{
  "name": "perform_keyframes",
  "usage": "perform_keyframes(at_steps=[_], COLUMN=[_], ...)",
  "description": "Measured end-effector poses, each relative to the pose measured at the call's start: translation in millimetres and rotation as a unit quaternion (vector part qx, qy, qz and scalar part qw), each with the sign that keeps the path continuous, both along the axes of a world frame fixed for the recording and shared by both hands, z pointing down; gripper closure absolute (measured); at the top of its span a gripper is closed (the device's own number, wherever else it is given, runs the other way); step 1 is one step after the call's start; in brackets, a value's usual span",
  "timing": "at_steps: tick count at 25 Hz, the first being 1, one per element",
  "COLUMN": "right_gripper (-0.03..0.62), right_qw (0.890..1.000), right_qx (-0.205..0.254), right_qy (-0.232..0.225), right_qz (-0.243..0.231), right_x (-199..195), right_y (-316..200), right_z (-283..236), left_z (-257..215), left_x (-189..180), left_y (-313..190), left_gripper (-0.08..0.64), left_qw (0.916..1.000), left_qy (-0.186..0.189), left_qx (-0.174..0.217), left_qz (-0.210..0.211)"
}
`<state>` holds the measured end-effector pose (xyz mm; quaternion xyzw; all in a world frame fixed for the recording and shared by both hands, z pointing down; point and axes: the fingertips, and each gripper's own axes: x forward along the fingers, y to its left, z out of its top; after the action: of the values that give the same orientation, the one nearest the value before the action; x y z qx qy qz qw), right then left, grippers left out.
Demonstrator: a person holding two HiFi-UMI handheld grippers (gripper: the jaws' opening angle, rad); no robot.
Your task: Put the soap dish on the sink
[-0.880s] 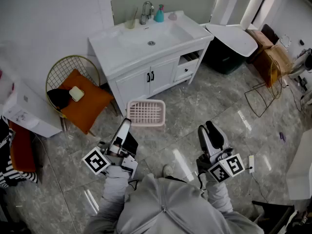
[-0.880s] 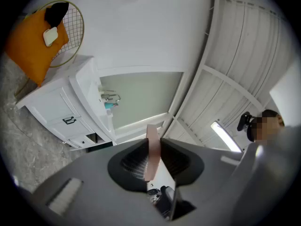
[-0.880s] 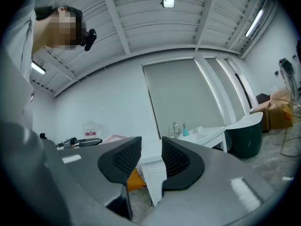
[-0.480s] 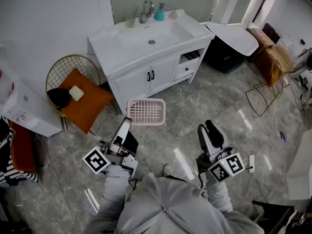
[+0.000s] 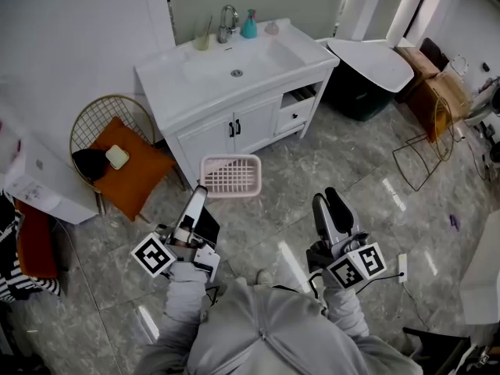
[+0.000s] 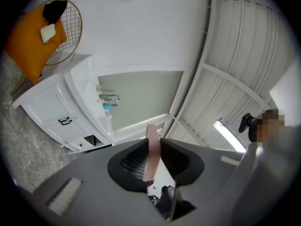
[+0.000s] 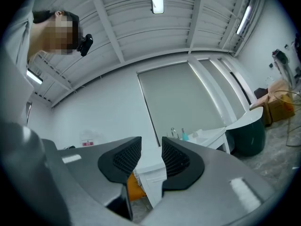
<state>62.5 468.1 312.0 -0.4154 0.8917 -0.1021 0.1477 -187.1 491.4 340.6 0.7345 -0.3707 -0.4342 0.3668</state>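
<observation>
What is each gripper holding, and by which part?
The left gripper is shut on the pink soap dish, clamping its rim. The right gripper is open and holds nothing.

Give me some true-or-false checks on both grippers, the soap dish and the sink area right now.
1. The left gripper is shut on the pink soap dish. True.
2. The right gripper holds a cup. False: its jaws stand apart with nothing between them.
3. The soap dish is already on the sink. False: it is held out in front of the cabinet, short of the sink.
4. A teal bottle stands beside the tap. True.
5. In the head view, the chair is right of the sink. False: it is on the left.
</observation>
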Motion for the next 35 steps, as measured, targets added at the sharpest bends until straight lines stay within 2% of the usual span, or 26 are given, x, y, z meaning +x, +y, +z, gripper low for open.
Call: perform_keyframes(at_steps=[6, 14, 19, 24, 35], right_gripper=[0.476, 0.476, 0.476, 0.476, 0.476], right_qw=[1.0, 1.0, 1.0, 0.999, 0.999], right_qx=[0.007, 0.002, -0.003, -0.012, -0.008], right_qy=[-0.022, -0.023, -0.026, -0.025, -0.018], right_qz=[-0.001, -0.001, 0.012, 0.027, 0.042], right_x=[28, 51, 55, 52, 13], right_y=[-36, -78, -110, -162, -303], right_z=[-6, -5, 1, 9, 0], left_z=[-8, -11, -4, 3, -3], left_x=[35, 60, 58, 50, 20], left_y=[-35, -77, -115, -175, -326], left_gripper=[0.423, 0.423, 0.423, 0.423, 0.423], left_qw=[0.9999, 0.9998, 1.0, 1.0, 0.9991], left_qy=[-0.005, -0.008, -0.006, -0.005, 0.001], left_qx=[0.012, 0.012, 0.004, 0.003, 0.011], left_qz=[-0.009, -0.014, -0.005, 0.007, 0.04])
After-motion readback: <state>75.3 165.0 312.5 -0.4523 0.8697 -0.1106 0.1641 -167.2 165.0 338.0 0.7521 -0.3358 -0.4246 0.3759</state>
